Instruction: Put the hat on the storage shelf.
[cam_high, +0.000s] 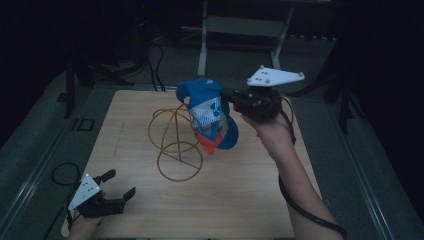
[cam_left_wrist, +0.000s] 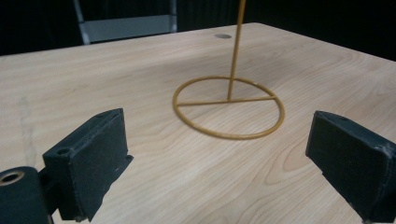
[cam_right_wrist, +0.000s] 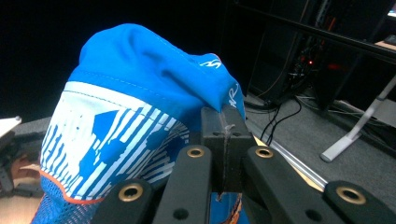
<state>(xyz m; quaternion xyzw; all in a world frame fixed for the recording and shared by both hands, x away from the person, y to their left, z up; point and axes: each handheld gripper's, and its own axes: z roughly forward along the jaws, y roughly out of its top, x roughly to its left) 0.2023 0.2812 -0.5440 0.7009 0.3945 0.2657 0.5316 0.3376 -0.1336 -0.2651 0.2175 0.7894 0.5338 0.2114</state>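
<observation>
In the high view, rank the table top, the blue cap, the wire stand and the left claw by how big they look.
Largest to smallest:
1. Table top
2. Wire stand and blue cap: too alike to rank; the cap is held up, nearer the camera.
3. Left claw, open.

Bright blue cap (cam_high: 210, 117), with a white panel striped and blocked in blue, a thin orange line under it, blue mesh below and a red-orange underside; mustard-yellow wire stand (cam_high: 175, 145) on a pale wood-grain table (cam_high: 240, 200); both grippers black, left gripper (cam_high: 119, 184) and right gripper (cam_high: 231, 97), each topped by a light grey plate
</observation>
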